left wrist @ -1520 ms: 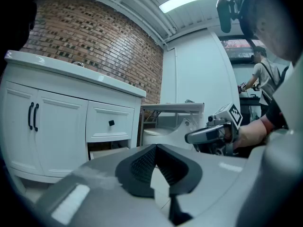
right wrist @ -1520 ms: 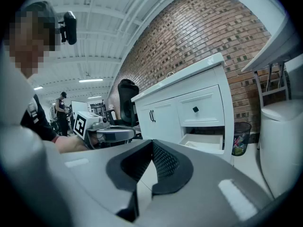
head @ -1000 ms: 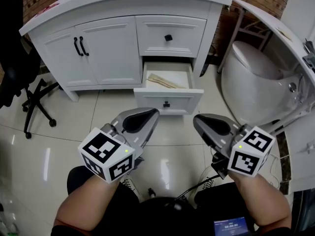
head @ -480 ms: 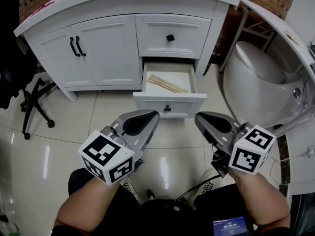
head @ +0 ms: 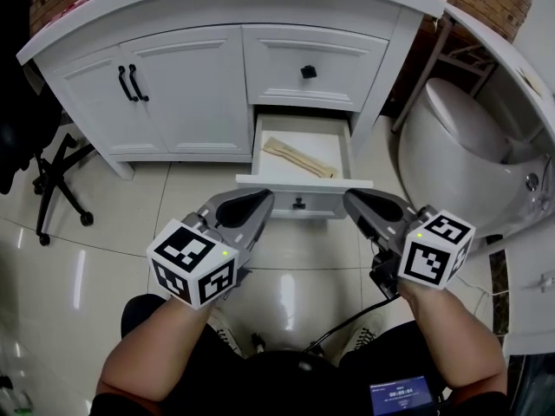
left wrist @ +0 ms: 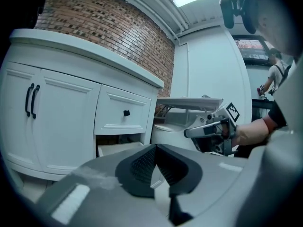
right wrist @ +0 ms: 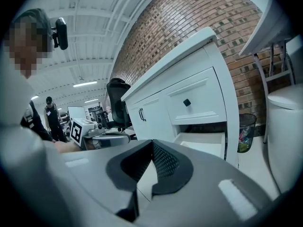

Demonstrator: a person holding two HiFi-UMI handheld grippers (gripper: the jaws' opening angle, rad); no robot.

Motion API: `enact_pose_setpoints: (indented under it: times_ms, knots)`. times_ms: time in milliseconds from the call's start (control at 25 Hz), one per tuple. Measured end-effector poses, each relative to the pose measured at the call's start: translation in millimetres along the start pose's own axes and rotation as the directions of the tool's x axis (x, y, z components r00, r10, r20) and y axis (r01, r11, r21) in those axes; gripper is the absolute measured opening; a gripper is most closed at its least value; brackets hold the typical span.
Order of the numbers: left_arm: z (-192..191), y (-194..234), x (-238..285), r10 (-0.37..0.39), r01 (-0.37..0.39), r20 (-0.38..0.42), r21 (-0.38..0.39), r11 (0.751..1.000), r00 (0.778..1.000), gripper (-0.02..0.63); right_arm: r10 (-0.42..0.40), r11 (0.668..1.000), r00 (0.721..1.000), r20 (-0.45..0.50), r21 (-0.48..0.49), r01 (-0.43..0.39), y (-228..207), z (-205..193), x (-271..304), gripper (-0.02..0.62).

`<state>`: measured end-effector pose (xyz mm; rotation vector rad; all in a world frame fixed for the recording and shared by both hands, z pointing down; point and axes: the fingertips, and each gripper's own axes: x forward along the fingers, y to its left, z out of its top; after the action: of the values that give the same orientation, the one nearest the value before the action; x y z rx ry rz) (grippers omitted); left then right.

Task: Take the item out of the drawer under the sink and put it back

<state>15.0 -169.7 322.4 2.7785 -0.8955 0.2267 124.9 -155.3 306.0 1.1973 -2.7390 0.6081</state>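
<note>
**Both grippers held short of the open drawer, item inside it**

At the far left a black office chair (head: pixel 48 176) stands on the glossy tiled floor (head: pixel 87 258), beside the white vanity cabinet (head: pixel 173 94) with its two doors and paired black handles.

The left gripper (head: pixel 265 196) is held low above the floor in front of the cabinet. Its jaws are pressed together at the tips with nothing between them, as the left gripper view (left wrist: pixel 155 146) shows plainly.

Just ahead of it the lower drawer (head: pixel 269 199) is pulled out, below an upper drawer (head: pixel 312 55) that is closed. The item (head: pixel 299 156), a slim pale wooden piece, lies slantwise on the drawer's bottom, one end toward the back left corner and the other toward the front right corner. Neither gripper touches it or the drawer.

The right gripper (head: pixel 349 197) is level with the left, near the drawer's front right corner. Its jaws are likewise closed on nothing in its own view (right wrist: pixel 152 142).

Farther right stands a white toilet (head: pixel 460 141), its lid down.
</note>
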Motion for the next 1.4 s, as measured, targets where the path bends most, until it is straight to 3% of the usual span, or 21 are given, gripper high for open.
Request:
enact_pose_setpoints:
  times_ms: [520, 1040, 1200, 1400]
  knots:
    - [-10.5, 11.9, 17.8, -0.027, 0.027, -0.025, -0.014, 1.000, 0.999, 0.006, 0.012, 1.000, 0.999, -0.050, -0.006, -0.012, -21.3, -5.6, 34.7, 0.008]
    - [-8.2, 22.9, 20.3, -0.007, 0.006, -0.014, -0.038, 0.999, 1.000, 0.006, -0.100, 0.977, 0.987, -0.122, -0.202, 0.074, -34.2, 25.4, 42.3, 0.011]
    - [-10.3, 21.4, 22.4, -0.015, 0.015, -0.019, -0.041, 0.999, 1.000, 0.006, -0.118, 0.945, 0.970, -0.211, -0.325, 0.044, -46.9, 29.9, 73.0, 0.058]
    - [-11.4, 21.4, 23.3, -0.018, 0.017, -0.021, -0.051, 0.999, 1.000, 0.006, -0.172, 0.880, 0.932, -0.318, -0.476, 0.000, -81.3, 25.4, 117.6, 0.060]
